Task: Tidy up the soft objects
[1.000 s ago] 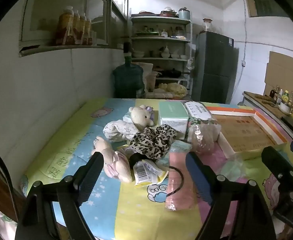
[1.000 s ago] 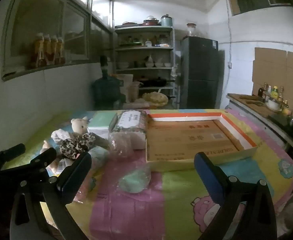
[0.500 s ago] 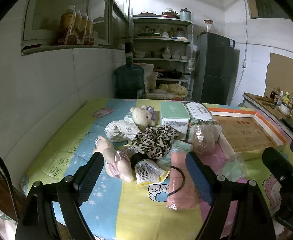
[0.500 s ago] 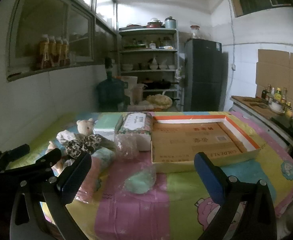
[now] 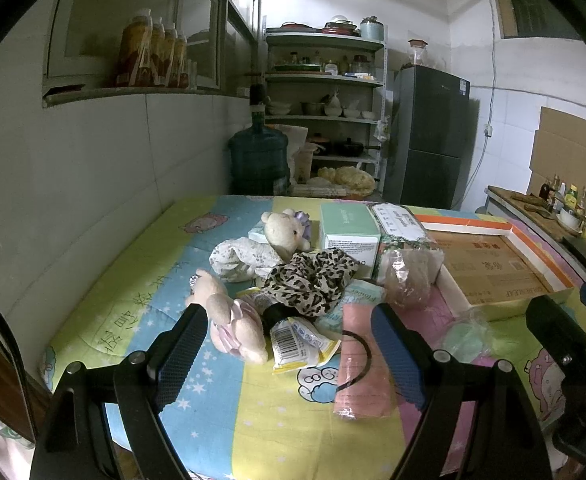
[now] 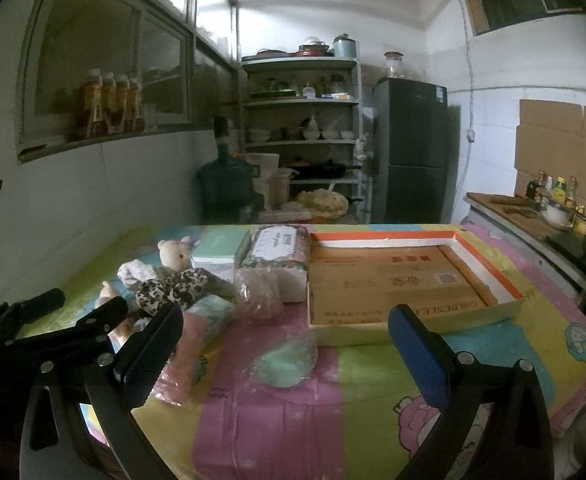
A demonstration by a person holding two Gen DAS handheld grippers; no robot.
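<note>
A heap of soft things lies on the table's left half: a beige plush bear (image 5: 283, 232), a pink plush (image 5: 229, 322), a leopard-print cloth (image 5: 311, 280), a pink packaged cloth (image 5: 363, 354), a bagged green item (image 6: 287, 362) and a tissue pack (image 6: 279, 254). An open cardboard box (image 6: 397, 280) lies to the right. My left gripper (image 5: 289, 354) is open and empty, held near the pink plush and packet. My right gripper (image 6: 285, 354) is open and empty, near the bagged green item.
The table carries a colourful cartoon cloth (image 6: 373, 400). A white wall (image 5: 73, 184) runs along its left side. A water jug (image 5: 259, 160), shelves (image 5: 325, 100) and a dark fridge (image 5: 429, 136) stand behind. A counter with bottles (image 6: 549, 208) is at the right.
Both cameras have drifted slightly, with the objects sitting a little lower in view. No object on the table has moved and both grippers remain open.
</note>
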